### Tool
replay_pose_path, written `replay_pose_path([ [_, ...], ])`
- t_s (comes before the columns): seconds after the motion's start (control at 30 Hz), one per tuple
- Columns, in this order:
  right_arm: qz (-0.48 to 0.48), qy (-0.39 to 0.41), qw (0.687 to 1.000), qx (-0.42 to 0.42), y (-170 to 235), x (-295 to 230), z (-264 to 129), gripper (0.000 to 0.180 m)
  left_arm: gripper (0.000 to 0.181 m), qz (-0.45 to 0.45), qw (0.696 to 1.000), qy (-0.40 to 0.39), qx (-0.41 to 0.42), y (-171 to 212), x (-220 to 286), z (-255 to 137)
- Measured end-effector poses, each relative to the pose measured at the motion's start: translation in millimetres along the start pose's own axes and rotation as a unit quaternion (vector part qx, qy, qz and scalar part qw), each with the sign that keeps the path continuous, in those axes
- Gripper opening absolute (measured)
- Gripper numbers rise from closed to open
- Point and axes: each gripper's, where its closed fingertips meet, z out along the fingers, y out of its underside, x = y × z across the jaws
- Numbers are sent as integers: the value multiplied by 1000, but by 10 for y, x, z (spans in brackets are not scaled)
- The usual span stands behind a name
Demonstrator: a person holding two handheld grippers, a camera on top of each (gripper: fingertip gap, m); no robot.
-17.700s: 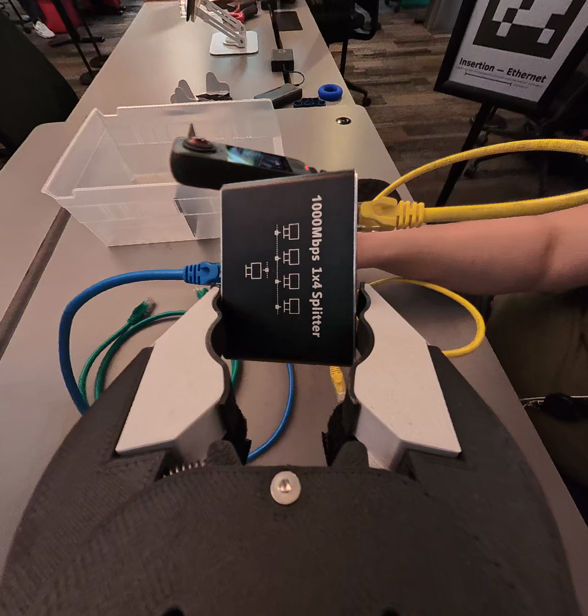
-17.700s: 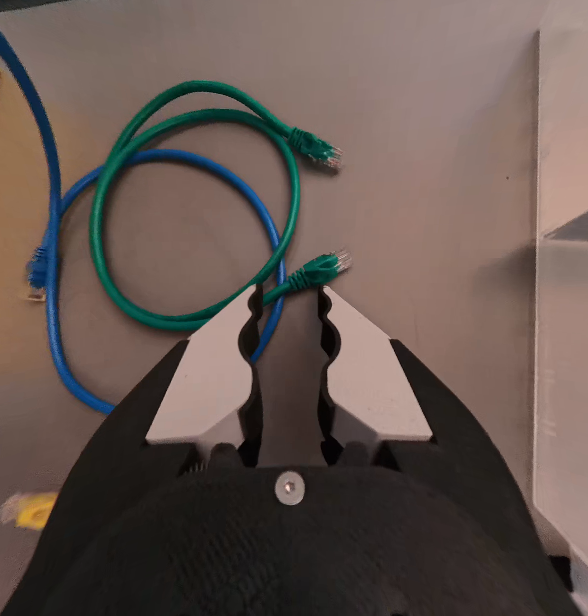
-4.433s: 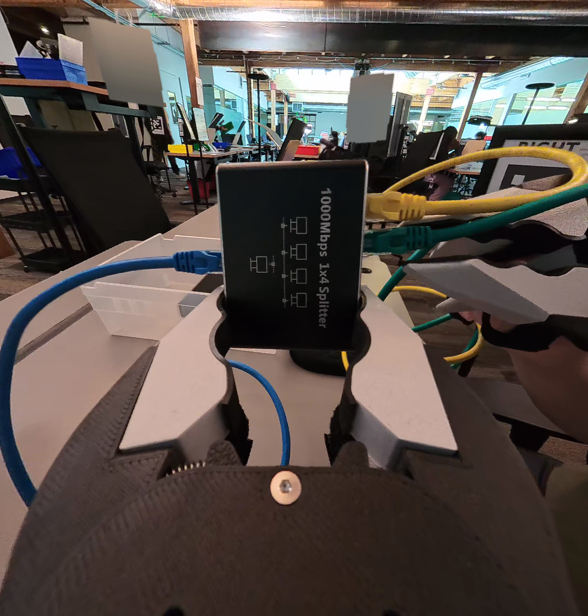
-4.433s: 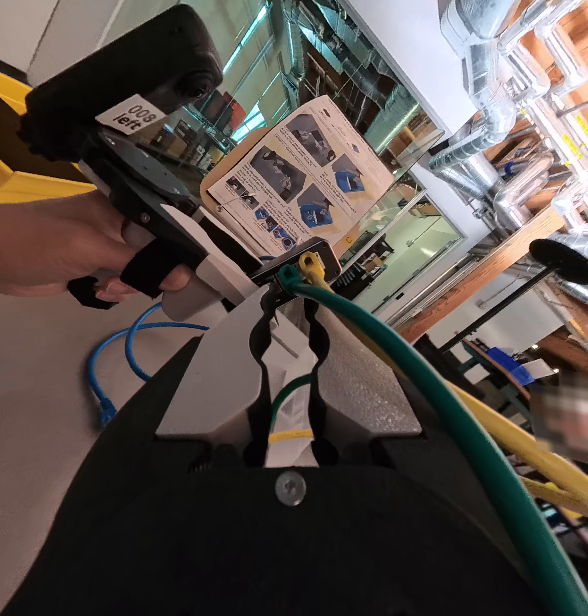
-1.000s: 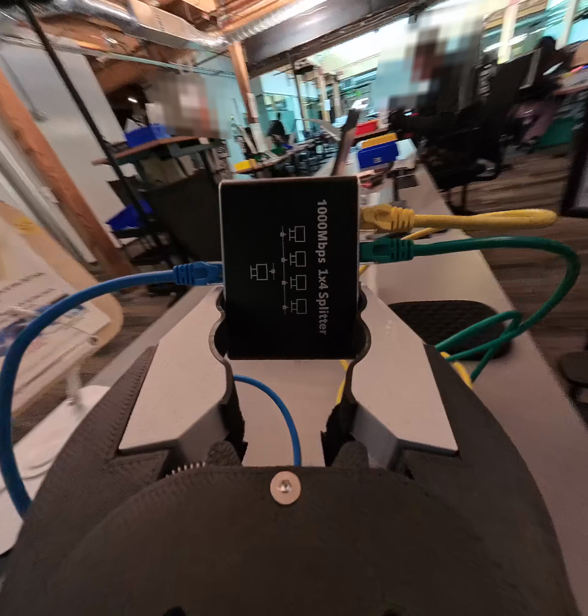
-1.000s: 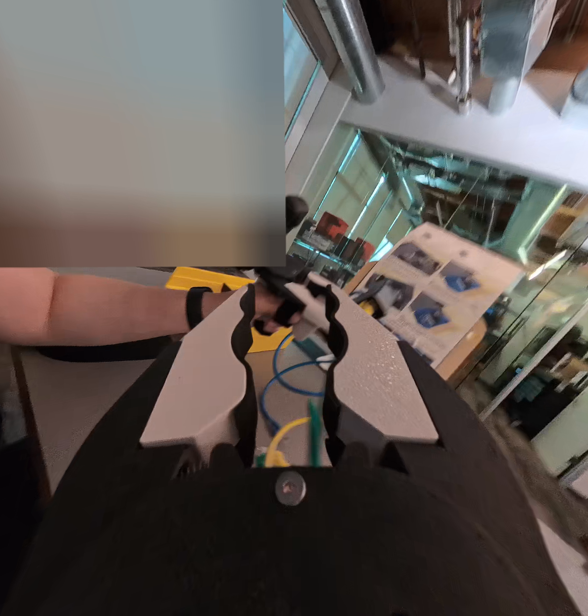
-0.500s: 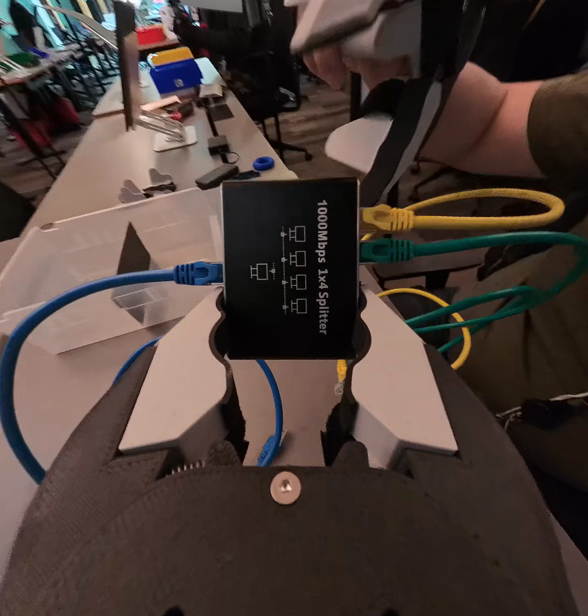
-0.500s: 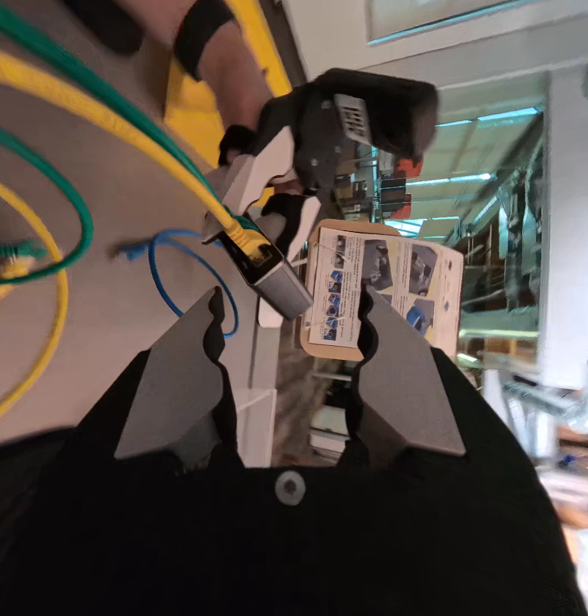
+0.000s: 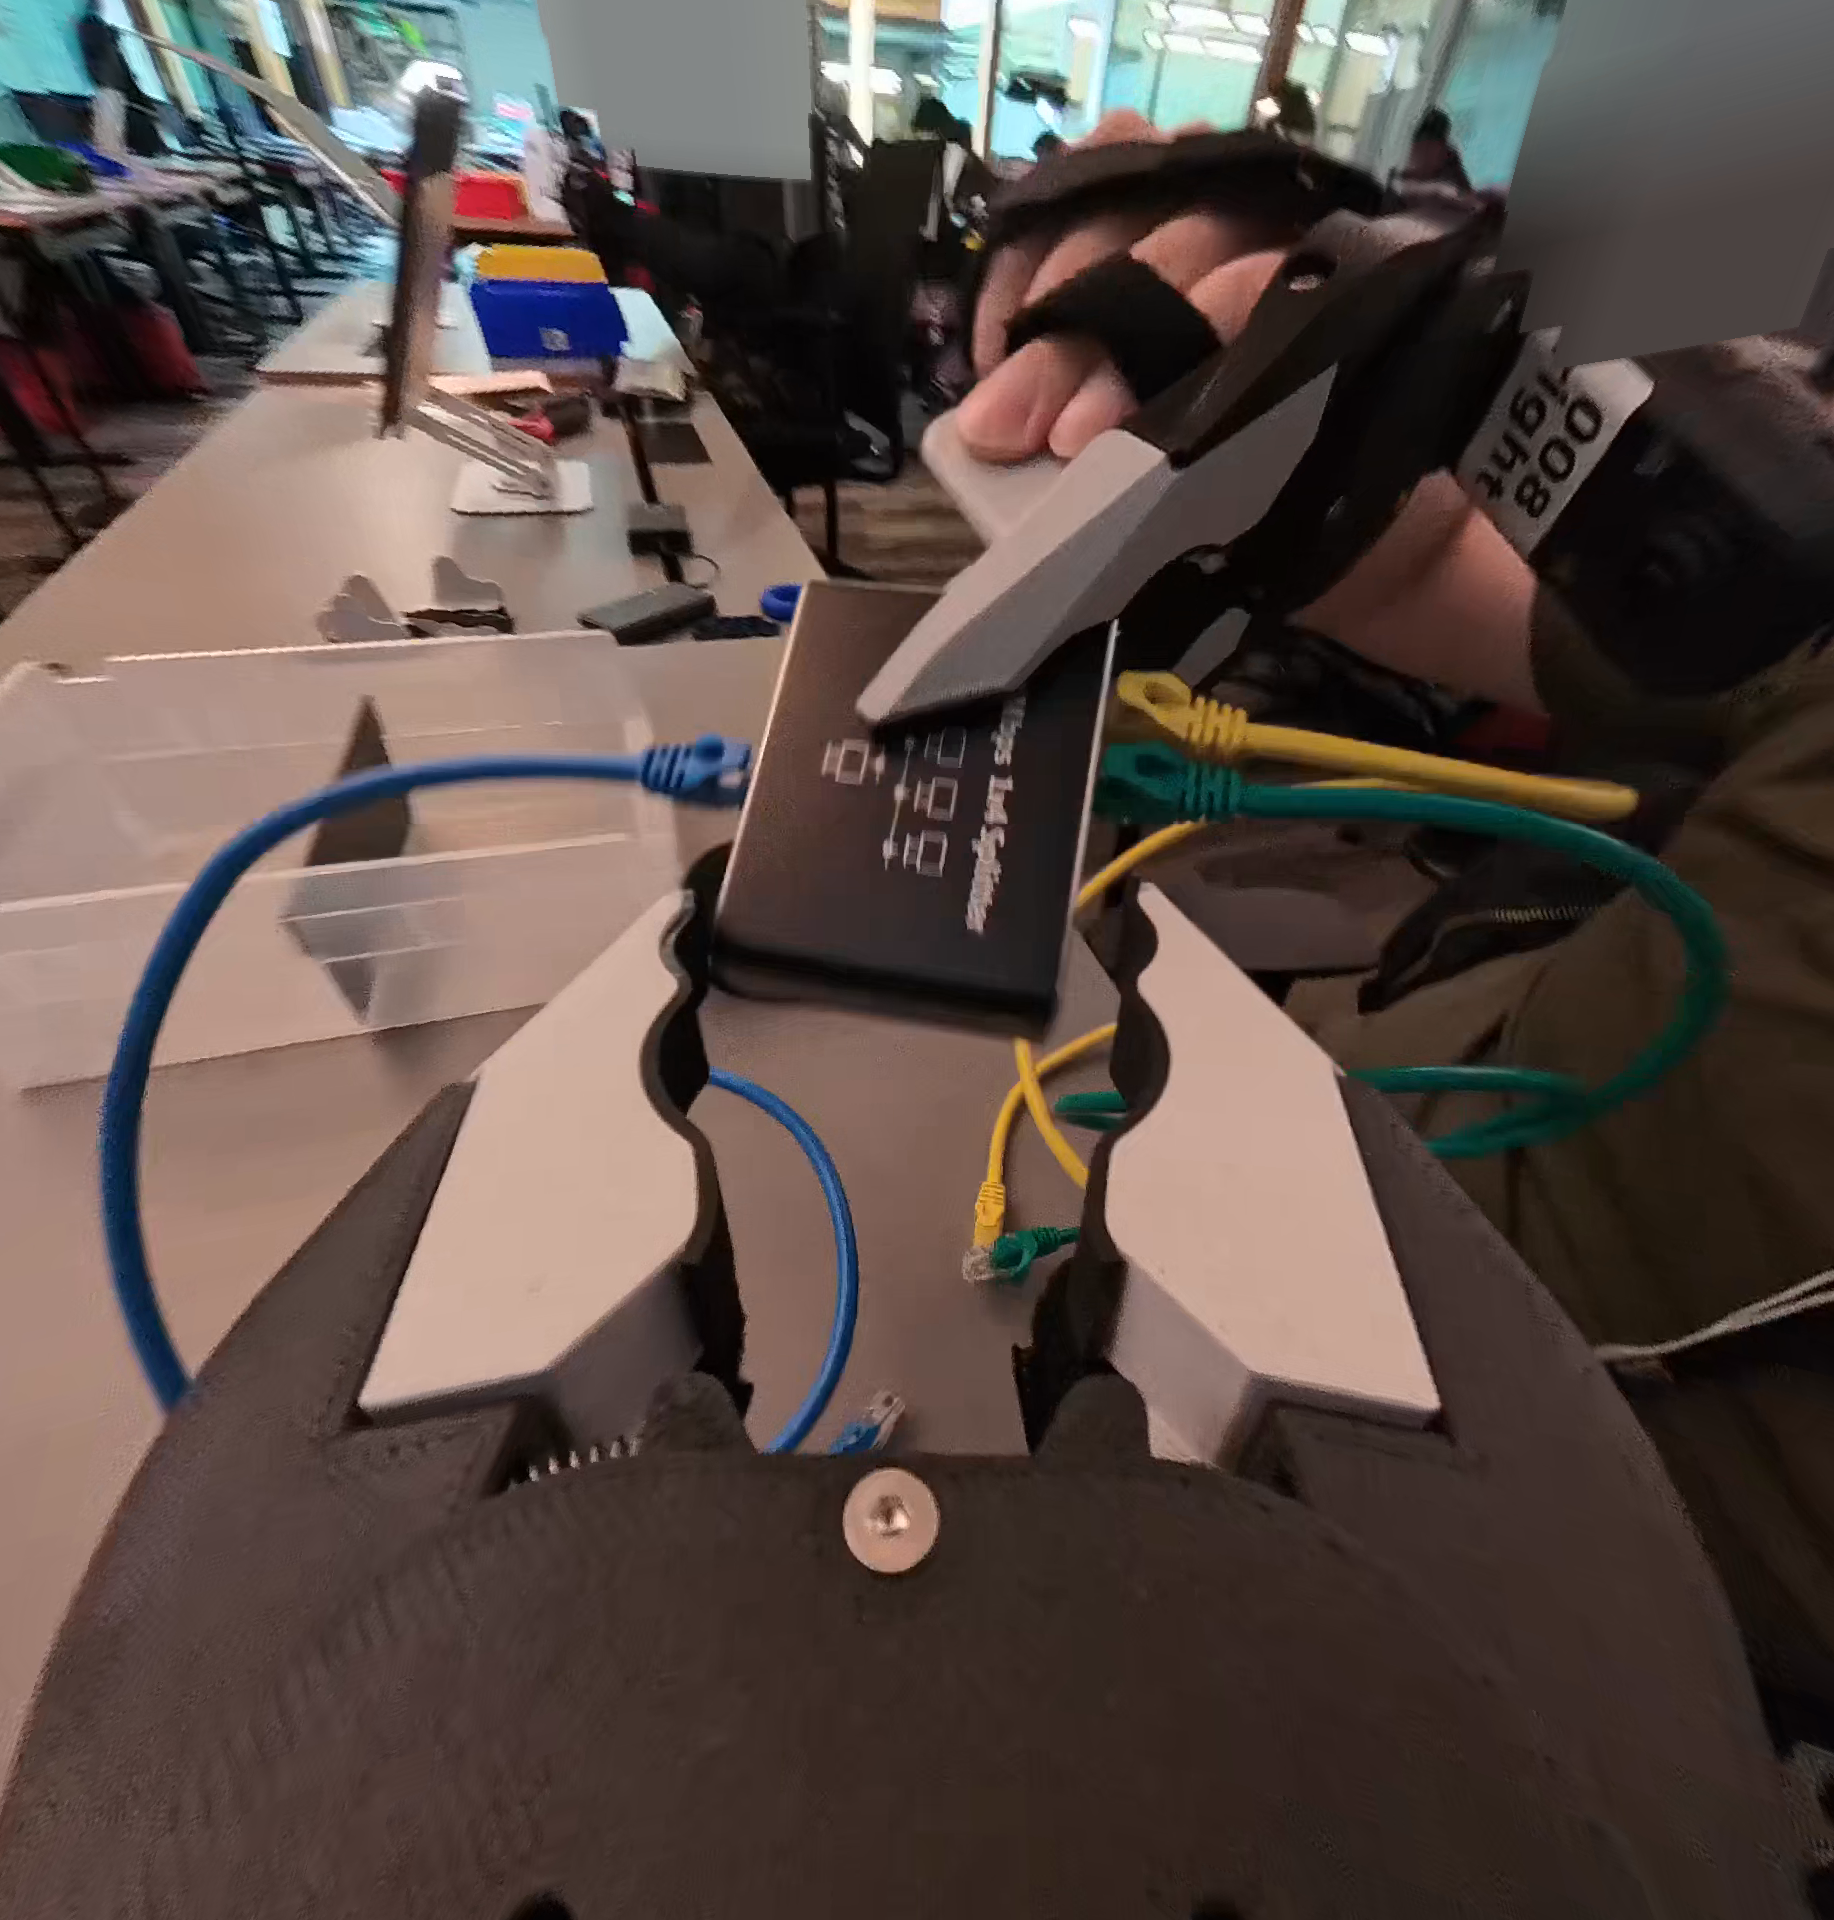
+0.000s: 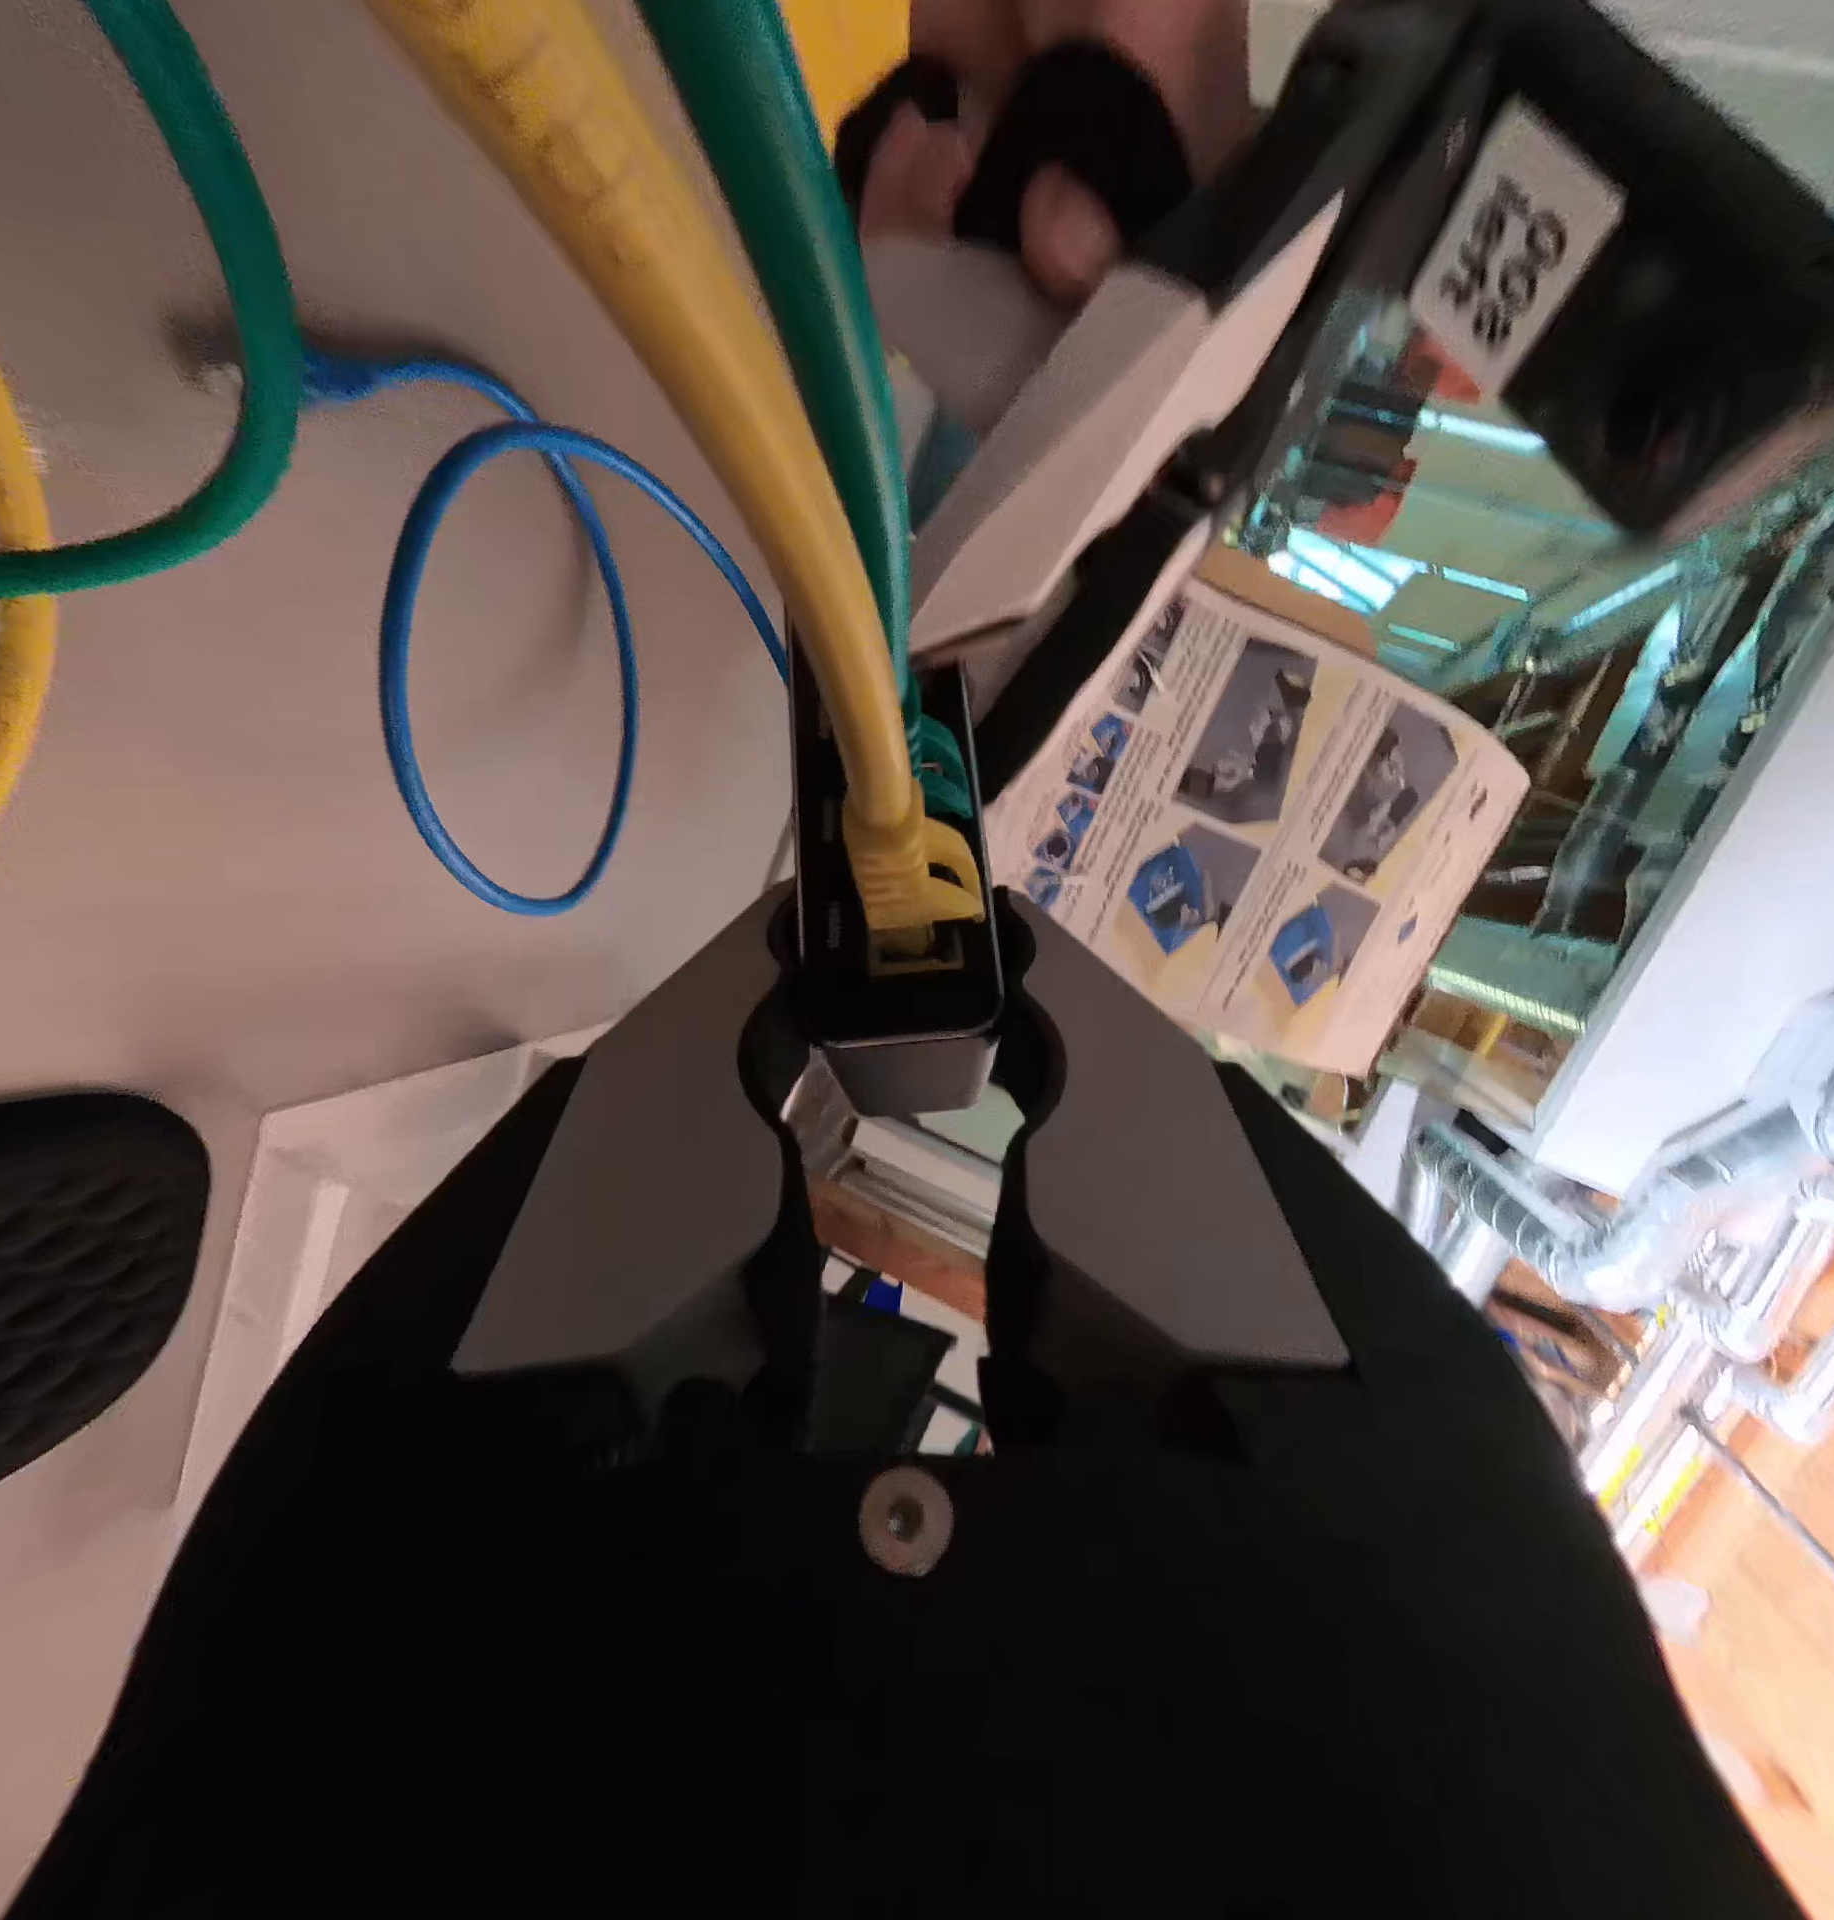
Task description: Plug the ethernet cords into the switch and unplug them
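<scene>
The black switch point(image 9: 892, 862) hangs tilted above the grey table point(image 9: 269, 1195). A blue cord point(image 9: 684, 769) is plugged into its left side. A yellow cord point(image 9: 1183, 717) and a green cord point(image 9: 1162, 779) are plugged into its right side. My left gripper point(image 9: 908, 914) is open, its fingers apart from the near end of the switch. My right gripper point(image 10: 892, 935) is shut on the far end of the switch point(image 10: 892, 997), next to the yellow plug point(image 10: 892, 862). In the left wrist view the right gripper point(image 9: 892, 717) comes down from the upper right.
A clear plastic bin point(image 9: 269, 790) stands at the left on the table. Loose yellow and green plugs point(image 9: 996, 1236) and a loose blue plug point(image 9: 871, 1423) lie under my left gripper. A person's body is close on the right. A black pad point(image 10: 61, 1278) and a printed sheet point(image 10: 1256, 831) are nearby.
My left gripper has opened and let go of the switch. My right gripper has closed on its far end, and the switch has tilted.
</scene>
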Motion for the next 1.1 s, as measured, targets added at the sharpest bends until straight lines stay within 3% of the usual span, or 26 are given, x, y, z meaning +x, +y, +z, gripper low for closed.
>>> replay_pose_path([
  [0.23, 48, 76, 989, -114, 737, 694, -122, 33, 55, 20, 993, -108, 41, -247, -307, -496],
  [0.37, 111, 124, 969, -181, 1208, 1419, -265, 33, 0, 46, 986, -138, 81, -426, -312, -723],
  [0.53, 228, 123, 924, -281, 1961, 2088, -415, 33, 0, 43, 983, -155, 87, -457, -347, -848],
  [0.67, 330, 96, 866, -363, 2556, 2317, -524, 33, 0, 47, 984, -157, 77, -436, -348, -806],
  [0.93, 500, 4, 742, -447, 3261, 1952, -380, 33, 0, 38, 985, -162, 46, -346, -383, -763],
  [1.1, 529, -31, 705, -471, 3560, 1593, -191, 33, 0, 31, 985, -161, 47, -333, -402, -780],
])
